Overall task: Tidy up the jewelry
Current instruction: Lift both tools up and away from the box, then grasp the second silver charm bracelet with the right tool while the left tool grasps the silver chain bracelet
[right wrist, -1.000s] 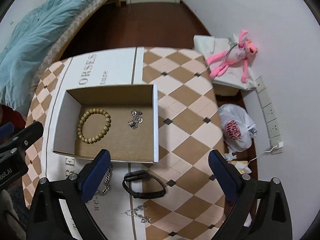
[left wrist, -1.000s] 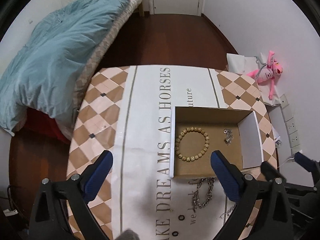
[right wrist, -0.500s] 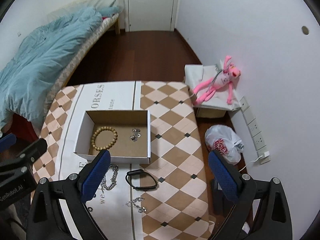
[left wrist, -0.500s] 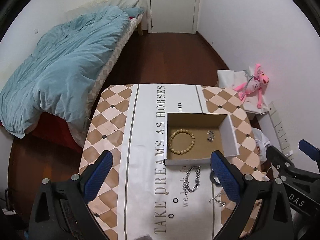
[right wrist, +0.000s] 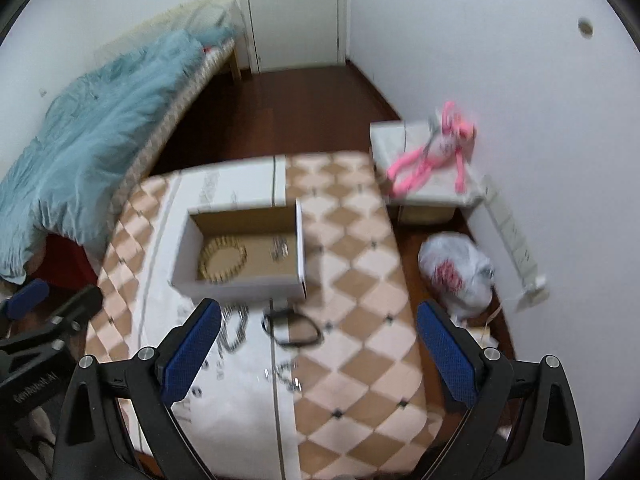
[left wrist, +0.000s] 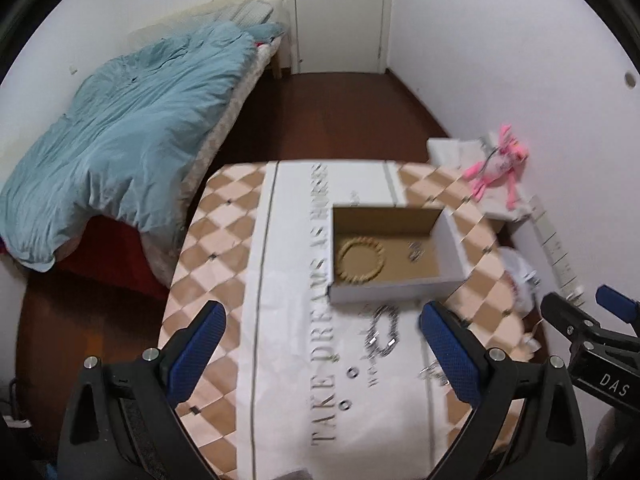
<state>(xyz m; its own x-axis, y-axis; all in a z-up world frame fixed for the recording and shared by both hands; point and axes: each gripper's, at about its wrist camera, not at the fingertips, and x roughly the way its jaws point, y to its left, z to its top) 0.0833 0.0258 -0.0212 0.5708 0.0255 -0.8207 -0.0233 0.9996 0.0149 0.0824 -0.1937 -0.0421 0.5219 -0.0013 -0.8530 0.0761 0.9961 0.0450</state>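
Observation:
An open cardboard box (left wrist: 396, 292) (right wrist: 236, 286) stands on the checkered table. Inside lie a wooden bead bracelet (left wrist: 360, 258) (right wrist: 223, 258) and a small silver piece (left wrist: 416, 252) (right wrist: 280, 248). In front of the box on the table lie a silver chain bracelet (left wrist: 382, 330) (right wrist: 236, 326), a black band (right wrist: 292, 328) and a small silver charm piece (right wrist: 286, 376) (left wrist: 434, 374). My left gripper (left wrist: 324, 354) is open and empty, high above the table's near side. My right gripper (right wrist: 318, 354) is open and empty, also high above. Both views are blurred.
A white paper with printed words (left wrist: 320, 320) covers the table's middle. A bed with a blue duvet (left wrist: 120, 140) stands to the left. A pink plush toy (right wrist: 432, 156) lies on a white box to the right; a plastic bag (right wrist: 456, 276) lies on the floor.
Both grippers have risen and pulled back from the table, so the box and jewelry look smaller. The jewelry has not moved. Both stay open.

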